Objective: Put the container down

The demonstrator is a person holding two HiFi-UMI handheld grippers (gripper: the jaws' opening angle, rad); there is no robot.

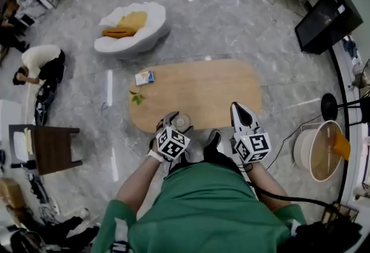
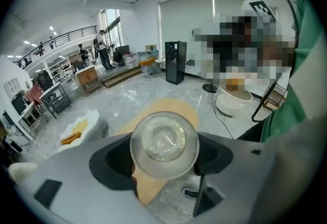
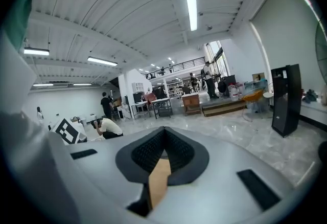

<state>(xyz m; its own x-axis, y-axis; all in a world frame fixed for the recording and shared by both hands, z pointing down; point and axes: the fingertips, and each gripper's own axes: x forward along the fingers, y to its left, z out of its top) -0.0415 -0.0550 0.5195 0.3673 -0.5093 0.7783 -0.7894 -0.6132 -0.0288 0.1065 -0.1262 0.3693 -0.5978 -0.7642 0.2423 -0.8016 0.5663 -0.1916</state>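
A clear round plastic container (image 2: 164, 138) sits between the jaws of my left gripper (image 2: 164, 159), which is shut on its sides. In the head view the left gripper (image 1: 173, 125) holds the container (image 1: 181, 121) at the near edge of the oval wooden table (image 1: 202, 90). My right gripper (image 1: 237, 108) hovers over the table's near right edge. In the right gripper view its jaws (image 3: 163, 138) meet at the tips with nothing between them, pointing out across the room.
A small blue-and-white packet (image 1: 144, 77) and a green sprig (image 1: 137, 97) lie on the table's left part. A white lounge seat (image 1: 133, 29) stands beyond. A dark side table (image 1: 55, 148) is at the left, a round basket (image 1: 321, 151) at the right.
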